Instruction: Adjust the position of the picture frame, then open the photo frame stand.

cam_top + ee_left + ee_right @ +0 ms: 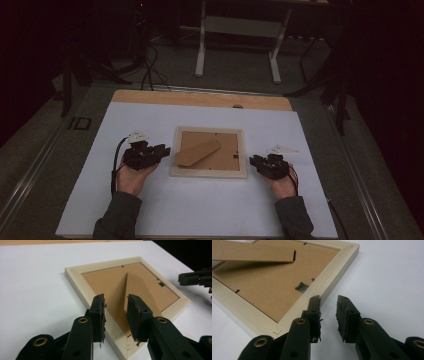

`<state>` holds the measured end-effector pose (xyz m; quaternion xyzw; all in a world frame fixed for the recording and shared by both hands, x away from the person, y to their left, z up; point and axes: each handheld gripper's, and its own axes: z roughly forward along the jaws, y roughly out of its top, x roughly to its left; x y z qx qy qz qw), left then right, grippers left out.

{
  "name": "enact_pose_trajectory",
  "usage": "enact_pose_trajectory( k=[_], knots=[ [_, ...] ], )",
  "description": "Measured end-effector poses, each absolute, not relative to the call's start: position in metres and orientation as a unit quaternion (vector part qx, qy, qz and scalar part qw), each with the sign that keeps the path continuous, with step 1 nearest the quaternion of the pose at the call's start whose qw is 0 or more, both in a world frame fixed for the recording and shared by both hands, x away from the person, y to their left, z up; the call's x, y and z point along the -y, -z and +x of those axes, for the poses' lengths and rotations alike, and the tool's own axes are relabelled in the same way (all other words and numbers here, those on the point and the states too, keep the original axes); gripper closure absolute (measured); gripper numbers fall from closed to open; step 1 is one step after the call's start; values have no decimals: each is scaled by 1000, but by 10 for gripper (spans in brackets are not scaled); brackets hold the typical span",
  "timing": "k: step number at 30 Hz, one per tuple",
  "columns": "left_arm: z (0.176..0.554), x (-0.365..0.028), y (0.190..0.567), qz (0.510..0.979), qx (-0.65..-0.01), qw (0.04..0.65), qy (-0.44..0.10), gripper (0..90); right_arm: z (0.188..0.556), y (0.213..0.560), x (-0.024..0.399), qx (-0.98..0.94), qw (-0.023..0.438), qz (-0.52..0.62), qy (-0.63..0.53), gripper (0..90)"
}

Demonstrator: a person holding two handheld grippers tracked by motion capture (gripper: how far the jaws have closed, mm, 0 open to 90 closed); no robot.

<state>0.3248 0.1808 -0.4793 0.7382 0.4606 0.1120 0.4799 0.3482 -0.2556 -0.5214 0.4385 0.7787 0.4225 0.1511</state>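
The left hand-held gripper (161, 150) sits just beside the left edge of the frame (208, 172), jaws apart with nothing between them; in the left gripper view they hang over the frame's near corner without touching it. The frame lies face down at the middle of the desk (150, 210), between both hands, its long axis running left to right. It is pale, smooth wood with mitred corners around a matt brown fibreboard back. A flat stand (197, 152) of the same board slants across that back, tilted up. The right hand-held gripper (255, 161) waits just off the right edge, jaws apart and empty. I judge the left nearer the frame.
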Motion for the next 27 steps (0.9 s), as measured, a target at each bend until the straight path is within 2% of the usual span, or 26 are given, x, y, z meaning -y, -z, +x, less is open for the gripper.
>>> enact_pose_trajectory(
  k=[20,27],
  knots=[
    [335,-162,460,747,-433,496,-94,629,346,516,258,-772,154,441,-431,691],
    [345,-157,463,751,-435,493,-65,588,346,515,255,-774,153,436,-432,678]
  ],
)
